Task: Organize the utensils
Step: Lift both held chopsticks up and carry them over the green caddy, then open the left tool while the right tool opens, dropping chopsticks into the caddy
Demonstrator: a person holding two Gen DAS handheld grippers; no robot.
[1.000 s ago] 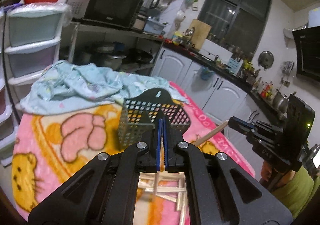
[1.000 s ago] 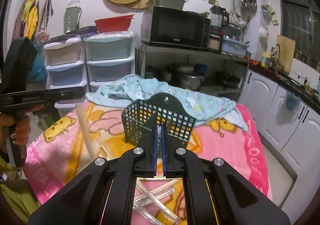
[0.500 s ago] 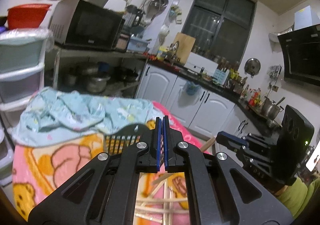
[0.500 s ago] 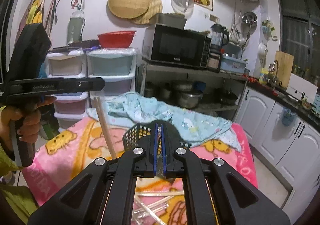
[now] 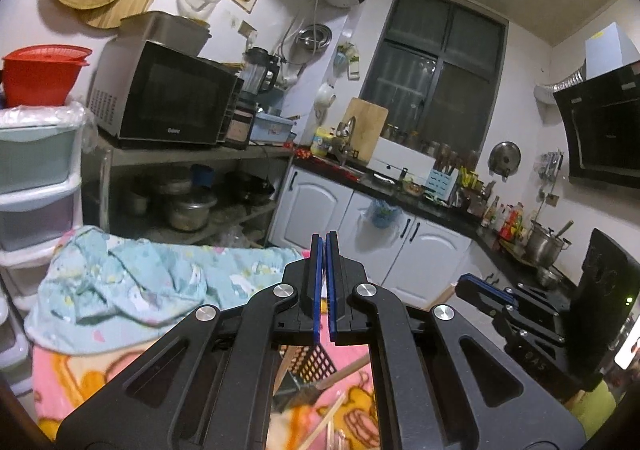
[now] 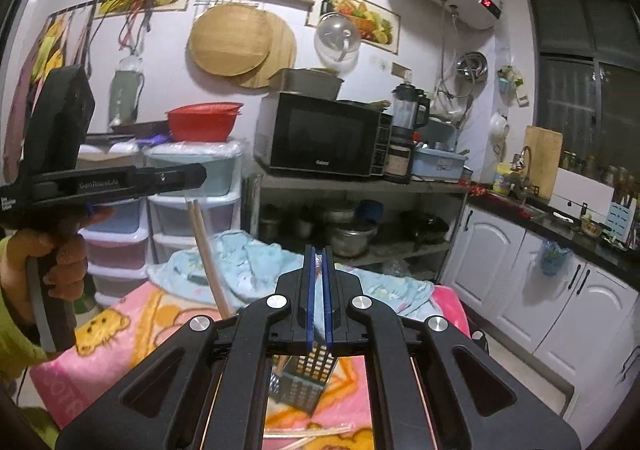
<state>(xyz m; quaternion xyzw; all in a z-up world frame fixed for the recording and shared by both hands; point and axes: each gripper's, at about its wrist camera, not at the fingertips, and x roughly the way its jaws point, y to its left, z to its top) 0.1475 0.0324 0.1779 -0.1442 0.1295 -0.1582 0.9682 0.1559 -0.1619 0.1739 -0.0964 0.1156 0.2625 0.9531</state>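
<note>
Now both grippers have lifted well clear of the pink cartoon blanket since a second ago, each carrying its load toward the black mesh utensil basket, which now shows only below the claws. Seen from the right wrist, the left gripper is clamped on a pair of pale wooden chopsticks hanging down at a slant, while the right gripper is closed on a thin, clear-wrapped item, too slim to identify. Several more chopsticks lie loose on the blanket near the basket, so sorting looks far from finished.
</note>
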